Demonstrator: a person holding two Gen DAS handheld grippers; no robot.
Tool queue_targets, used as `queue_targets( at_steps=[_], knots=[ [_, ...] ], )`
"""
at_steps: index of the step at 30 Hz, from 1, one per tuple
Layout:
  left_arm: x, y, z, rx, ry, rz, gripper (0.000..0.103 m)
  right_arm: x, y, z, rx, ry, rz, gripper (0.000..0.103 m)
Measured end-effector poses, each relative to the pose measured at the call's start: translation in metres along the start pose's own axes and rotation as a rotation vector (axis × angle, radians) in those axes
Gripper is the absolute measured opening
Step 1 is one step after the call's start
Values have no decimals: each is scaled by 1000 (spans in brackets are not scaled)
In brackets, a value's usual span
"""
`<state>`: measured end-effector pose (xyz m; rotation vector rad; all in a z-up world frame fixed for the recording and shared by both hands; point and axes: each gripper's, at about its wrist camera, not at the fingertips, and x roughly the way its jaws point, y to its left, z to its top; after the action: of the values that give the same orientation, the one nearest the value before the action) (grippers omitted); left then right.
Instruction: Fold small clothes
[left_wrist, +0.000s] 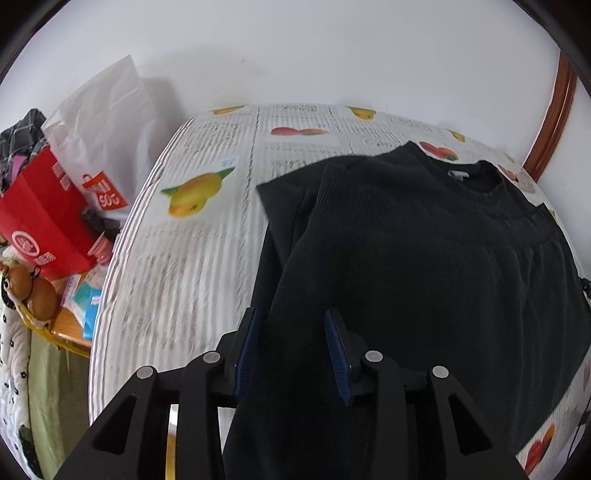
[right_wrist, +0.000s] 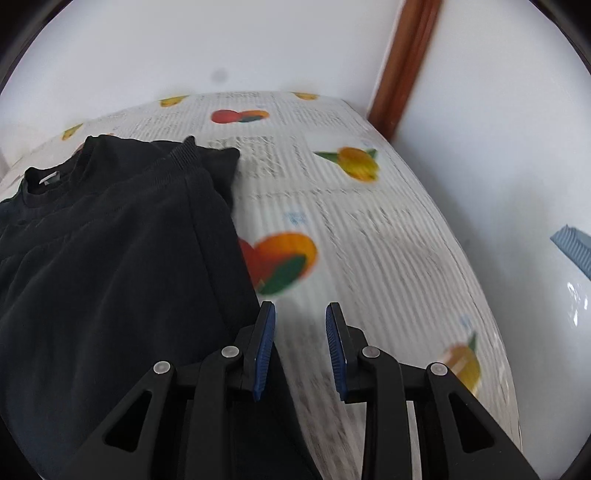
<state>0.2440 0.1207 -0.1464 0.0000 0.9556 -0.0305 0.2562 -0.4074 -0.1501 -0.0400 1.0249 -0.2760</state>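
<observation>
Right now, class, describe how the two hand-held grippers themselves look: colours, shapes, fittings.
The left hand-held gripper and right hand-held gripper match: matte black angular linkage arms with triangular cut-outs, round silver pivot pins, and two narrow fingers faced with ribbed blue pads. No cables, markings or sleeves show.

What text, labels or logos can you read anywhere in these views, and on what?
"50" in white on a red tag, mirrored or upside down, on the white plastic bag.
Round white logo on the red paper bag: illegible.
Print on the fruit-patterned tablecloth: blurred.
White neck label in the black knit sweater: unreadable.
</observation>
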Motion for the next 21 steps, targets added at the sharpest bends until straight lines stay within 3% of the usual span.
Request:
queue_targets(
  at_steps=[7,12,18,21],
  knots=[
    [-30,21,-46,-25,6,-3,41,-74,28,-6,-18,-139,65,32],
    [-47,33,-80,-34,-13,-17,48,-103,90,-9,-106,-190,153,41],
    [-69,48,-108,-71,-19,-54,48,-115,182,-29,-183,-159,329,42],
    [-76,59,-123,-83,-2,-30,48,-123,239,-41,-252,-144,393,44]
  ],
)
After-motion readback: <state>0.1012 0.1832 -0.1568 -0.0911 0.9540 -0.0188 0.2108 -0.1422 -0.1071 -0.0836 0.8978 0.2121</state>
